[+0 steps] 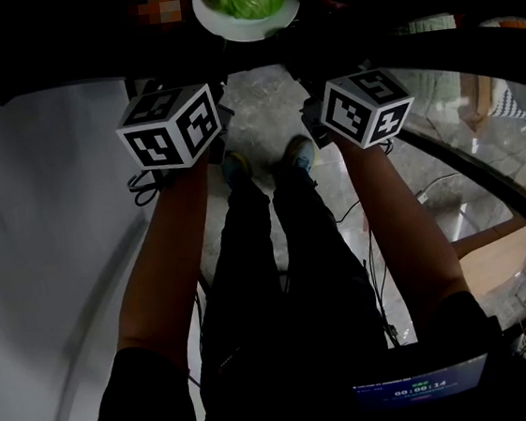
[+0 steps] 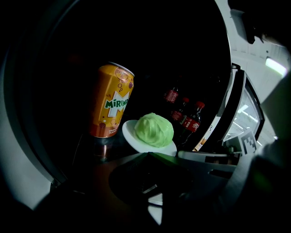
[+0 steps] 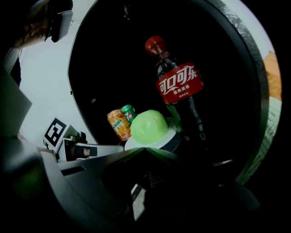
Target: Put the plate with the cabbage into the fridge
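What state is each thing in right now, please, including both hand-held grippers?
fridge door, open.
plate, inside the fridge, pinched at its near rim from both sides.
cabbage, whole, sitting on the plate.
orange can, upright beside the plate.
cola bottle, upright, cap on.
left hand-held gripper, shut on the plate rim.
right hand-held gripper, shut on the plate rim.
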### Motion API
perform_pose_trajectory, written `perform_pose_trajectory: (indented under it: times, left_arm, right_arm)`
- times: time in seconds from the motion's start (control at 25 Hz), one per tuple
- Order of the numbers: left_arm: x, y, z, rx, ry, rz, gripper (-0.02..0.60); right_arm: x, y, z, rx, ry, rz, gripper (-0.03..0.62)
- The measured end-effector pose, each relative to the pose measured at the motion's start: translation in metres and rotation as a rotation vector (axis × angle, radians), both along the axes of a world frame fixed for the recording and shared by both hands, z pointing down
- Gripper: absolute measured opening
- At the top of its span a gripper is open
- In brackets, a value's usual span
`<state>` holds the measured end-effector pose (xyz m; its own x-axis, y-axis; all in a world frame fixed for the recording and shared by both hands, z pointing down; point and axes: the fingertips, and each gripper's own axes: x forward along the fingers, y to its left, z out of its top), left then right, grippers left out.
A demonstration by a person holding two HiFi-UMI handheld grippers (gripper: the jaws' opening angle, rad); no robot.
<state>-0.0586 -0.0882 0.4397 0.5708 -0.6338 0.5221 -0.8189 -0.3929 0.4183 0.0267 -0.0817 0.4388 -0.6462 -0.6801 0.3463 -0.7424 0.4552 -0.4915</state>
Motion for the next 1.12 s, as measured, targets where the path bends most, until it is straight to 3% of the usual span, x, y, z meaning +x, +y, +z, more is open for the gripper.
perform_pose_trajectory:
  times: [0.44,0.8,1.12]
  left_arm:
    - [0.001,0.001,-0.009,0.035,-0.002,0.018,0.003]
    - [-0.001,0.002,-0.062,0.116,-0.011,0.027,0.003]
    - [-0.003,0.035,-0.109,0.181,0.004,0.030,0.003]
  right_arm:
    - [0.005,0.002,-0.012,0.022,0.008,0.012,0.005]
    - [0.013,0.005,-0.059,0.062,0.015,0.032,0.005]
    - [0.011,0.034,-0.110,0.132,0.044,0.025,0.005]
